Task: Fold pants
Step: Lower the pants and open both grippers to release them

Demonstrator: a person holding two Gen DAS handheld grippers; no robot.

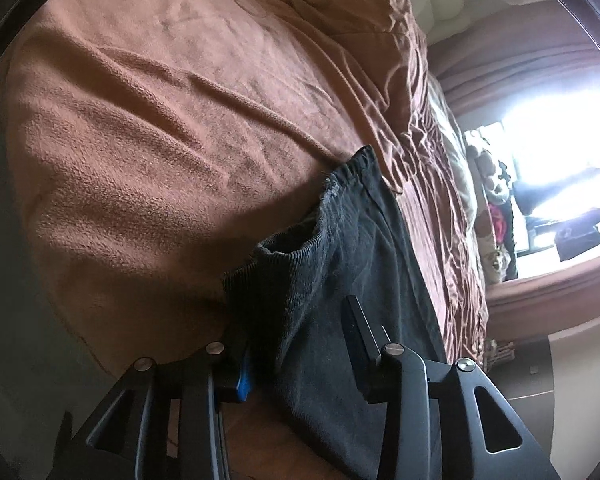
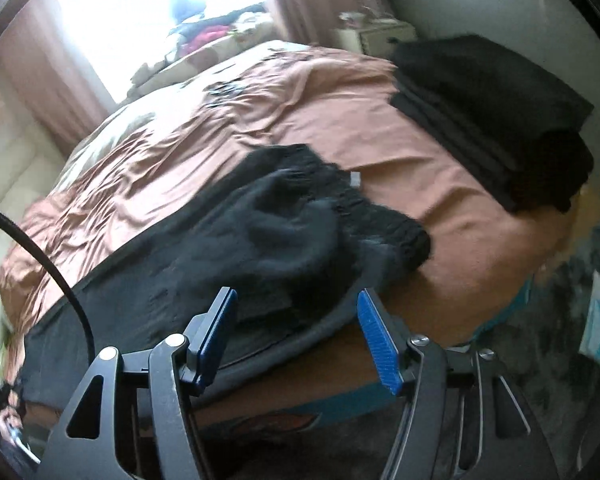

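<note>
Dark grey pants [image 1: 340, 280] lie on a bed with a rust-brown blanket [image 1: 160, 120]. In the left wrist view a ribbed cuff and a gathered hem lie ahead of my left gripper [image 1: 300, 344], whose fingers stand apart with pants fabric lying between them. In the right wrist view the pants [image 2: 284, 232] lie bunched near the bed's near edge. My right gripper [image 2: 296, 312] is open just before them, its blue pads [image 2: 376, 340] apart and holding nothing.
A stack of folded black clothes [image 2: 488, 120] sits on the bed's far right corner. A bright window [image 2: 152, 12] with curtains and piled items is behind the bed. A nightstand [image 2: 380, 36] stands by the wall. A black cable [image 2: 48, 264] crosses at left.
</note>
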